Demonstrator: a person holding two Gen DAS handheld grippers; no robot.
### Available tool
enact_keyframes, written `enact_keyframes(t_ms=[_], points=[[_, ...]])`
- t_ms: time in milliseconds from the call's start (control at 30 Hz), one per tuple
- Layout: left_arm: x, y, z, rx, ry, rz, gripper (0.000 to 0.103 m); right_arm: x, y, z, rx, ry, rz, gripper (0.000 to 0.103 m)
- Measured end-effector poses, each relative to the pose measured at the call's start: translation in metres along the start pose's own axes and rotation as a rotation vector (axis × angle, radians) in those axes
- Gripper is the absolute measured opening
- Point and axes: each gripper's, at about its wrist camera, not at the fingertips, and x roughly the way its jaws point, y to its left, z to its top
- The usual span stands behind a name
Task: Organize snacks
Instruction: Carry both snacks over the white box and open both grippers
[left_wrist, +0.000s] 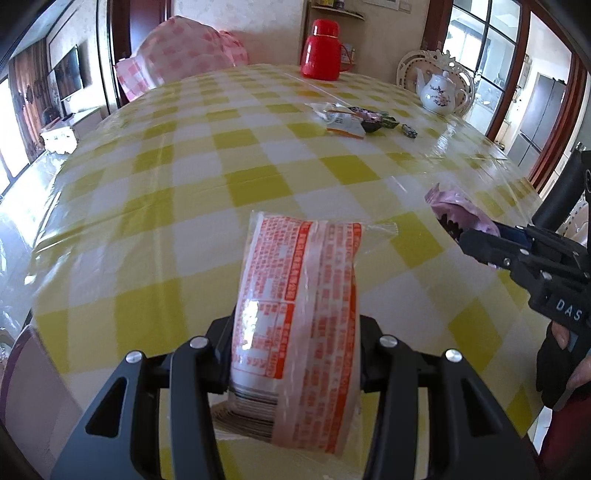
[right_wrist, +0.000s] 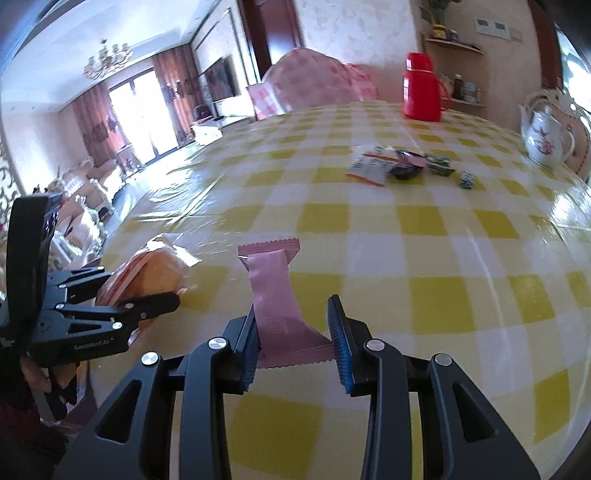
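Nearest the lens in the left wrist view, an orange-printed clear packet was held upright at the lower centre of the frame by the left gripper, whose jaws were drawn in narrow against the packet's two sides, so that the wrapper bulged between them. Its lower end was clamped and its top was left free, presumably so that it could be set down end first. At the right edge of that frame, the right gripper was seen with a pink wrapper pinched at its tip.

In the right wrist view, the same pink wrapper was caught at the lower centre; the jaws stood only slightly apart, pressed on the crimped near end, while the far end was left sticking out over the desk. Both items were carried clear of the yellow checked cloth, not resting on it.

Towards the upper right of both frames, a small cluster of snacks lay together on the desk, near a white teapot and a red flask. That cluster was judged to be the gathering spot, which would explain why both packets were pointed towards it.
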Motion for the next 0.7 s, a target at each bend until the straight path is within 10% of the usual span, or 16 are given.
enact_keyframes(t_ms=[700], points=[[-0.1,0.117,-0.072,-0.107,-0.06,0.135,0.047,0.008,0.172,-0.014,-0.274,0.042,0.166,0.034]])
